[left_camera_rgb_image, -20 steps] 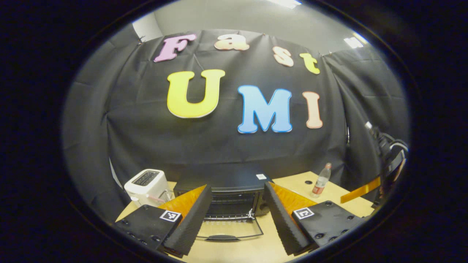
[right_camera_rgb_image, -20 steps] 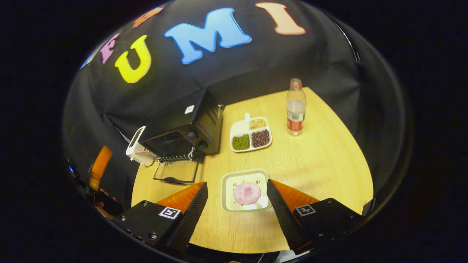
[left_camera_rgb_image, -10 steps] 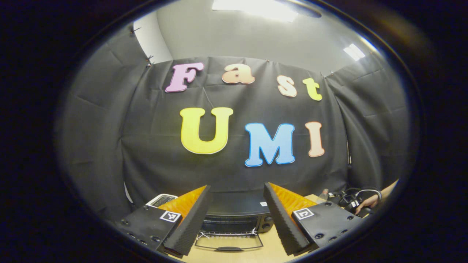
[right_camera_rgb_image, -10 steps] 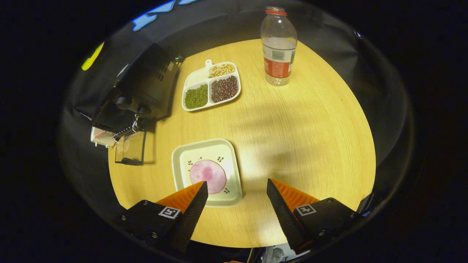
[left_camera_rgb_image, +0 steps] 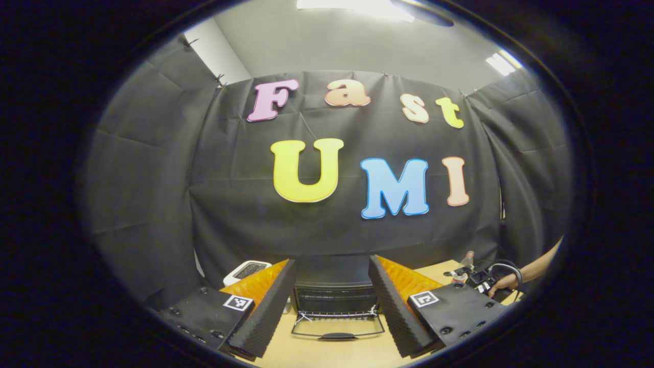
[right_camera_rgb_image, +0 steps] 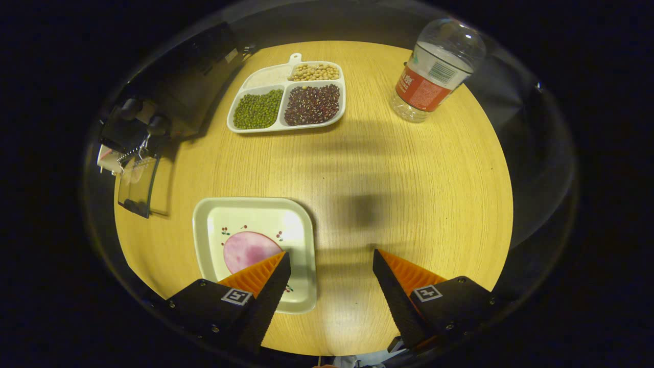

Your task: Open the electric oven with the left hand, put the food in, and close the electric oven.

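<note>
The oven [right_camera_rgb_image: 173, 97], door down, sits upper left in the right gripper view. The right gripper [right_camera_rgb_image: 329, 286], jaws wide and empty, hangs nearest the plate [right_camera_rgb_image: 301, 240] of food [right_camera_rgb_image: 245, 250] (lower left, under its left finger). The left gripper [left_camera_rgb_image: 331, 301] gapes empty, facing the oven.

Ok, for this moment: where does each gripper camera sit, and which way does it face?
Left gripper view: low, facing the oven with its door down; own open left gripper below, a hand at right.
Right gripper view: high above the table, looking down; open right gripper beside the plate with pink food.
Shared: oven, bottle.
</note>
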